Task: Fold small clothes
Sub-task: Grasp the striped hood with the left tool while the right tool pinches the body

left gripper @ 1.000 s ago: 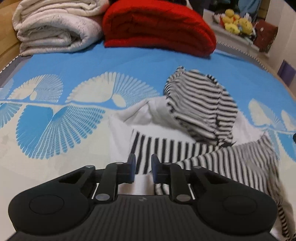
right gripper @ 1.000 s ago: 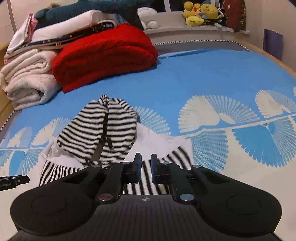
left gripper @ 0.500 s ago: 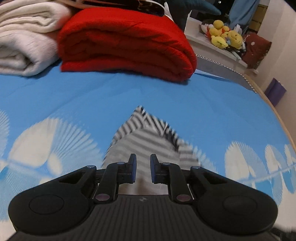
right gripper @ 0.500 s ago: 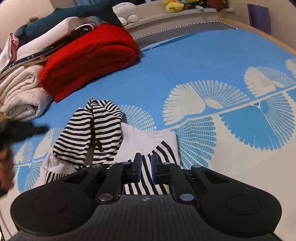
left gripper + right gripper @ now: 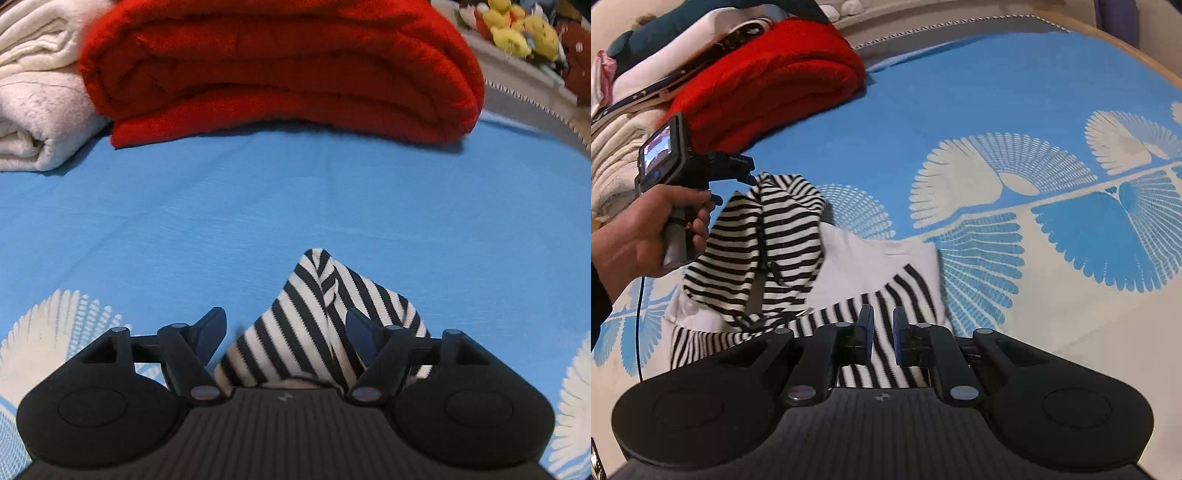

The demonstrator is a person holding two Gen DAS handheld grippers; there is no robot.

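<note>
On my left wrist view, the left gripper stands spread wide around the hood of the striped top, a soft, limp fold best pinched at its peak. On my right wrist view, the right gripper is nearly closed, empty, over the striped top lying on the bed

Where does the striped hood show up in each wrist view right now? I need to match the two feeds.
Left wrist: the striped hood sits bottom centre, its peak rising between the spread fingers of the left gripper.
Right wrist: it lies left of centre, with the left gripper at its top edge.
Shared landmark: the folded red blanket, beyond the hood in both views.
</note>
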